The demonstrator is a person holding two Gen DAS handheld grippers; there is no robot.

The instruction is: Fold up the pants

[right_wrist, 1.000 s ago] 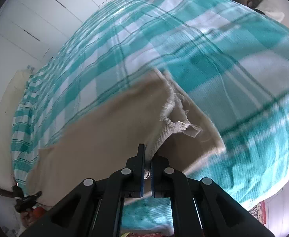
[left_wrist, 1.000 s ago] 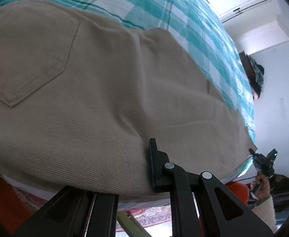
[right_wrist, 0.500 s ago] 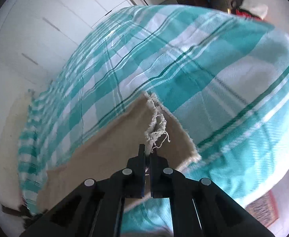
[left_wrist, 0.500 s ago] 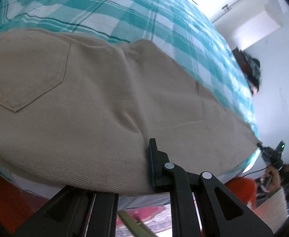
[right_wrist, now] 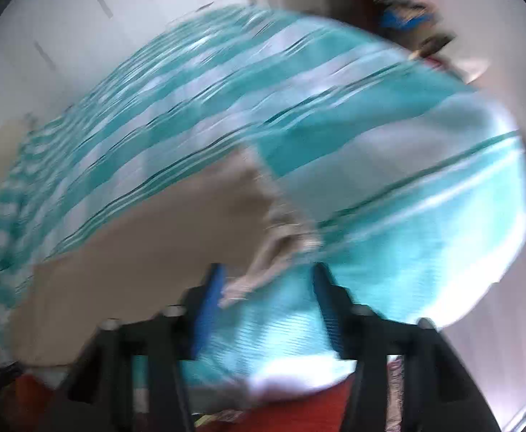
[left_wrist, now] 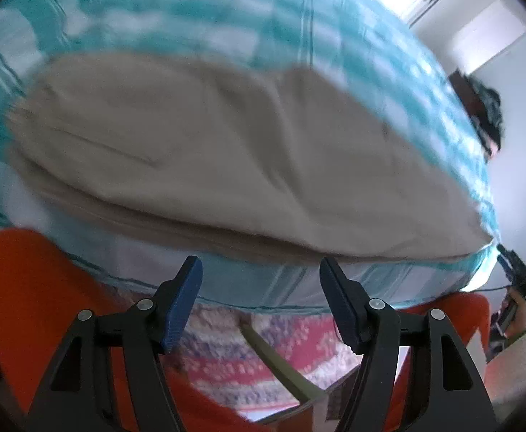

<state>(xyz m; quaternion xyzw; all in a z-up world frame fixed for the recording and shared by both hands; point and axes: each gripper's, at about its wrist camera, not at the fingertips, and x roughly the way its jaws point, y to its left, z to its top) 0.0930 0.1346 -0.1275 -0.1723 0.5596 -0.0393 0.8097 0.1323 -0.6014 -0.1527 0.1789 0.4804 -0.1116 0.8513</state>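
Observation:
The beige pants [left_wrist: 227, 158] lie flat along the near edge of a bed with a teal-and-white checked cover [left_wrist: 227, 10]. My left gripper [left_wrist: 259, 270] is open and empty, just below and off the pants' near edge. In the blurred right wrist view the pants [right_wrist: 148, 237] end in a frayed hem [right_wrist: 284, 237]. My right gripper [right_wrist: 268, 280] is open, with the loose hem end lying between its fingers, not pinched.
The bed cover [right_wrist: 407, 187] hangs over the bed's edge. Orange fabric [left_wrist: 29, 306] and a patterned red rug [left_wrist: 263, 352] lie below the bed. A dark piece of furniture with clutter [right_wrist: 389, 3] stands beyond the bed. White walls and cupboards are behind.
Both grippers have opened and let go of the pants. Both have pulled back from the cloth, and the pants now lie on the bed.

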